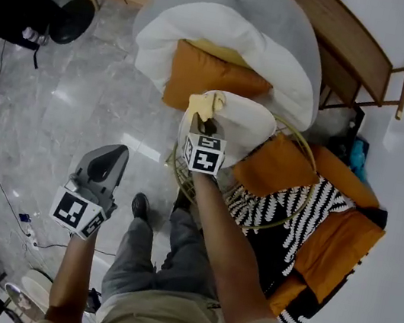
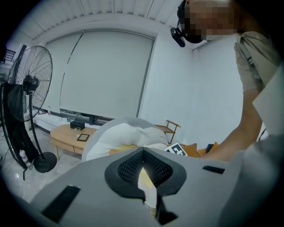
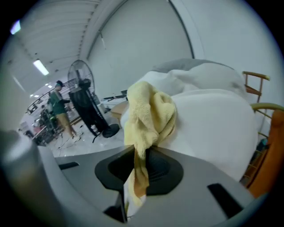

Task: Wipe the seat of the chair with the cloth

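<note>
Cloth [image 1: 206,105] [image 3: 148,115], yellow: bunched, pinched in the clenched right claw [image 1: 207,125] [image 3: 137,159], lying against the white seat cushion [image 1: 246,123] [image 3: 213,119] of the hoop-framed chair [image 1: 308,157]. Left claw [image 1: 110,158] [image 2: 144,175]: jaws drawn together, nothing held, over the grey floor [image 1: 55,115], apart from the chair. Orange cushion [image 1: 202,72] just behind the seat.

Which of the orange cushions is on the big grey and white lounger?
The upper-left orange cushion, propped alone against the lounger's white padding. The other orange cushions are piled to the right, around the black-and-white striped fabric.
</note>
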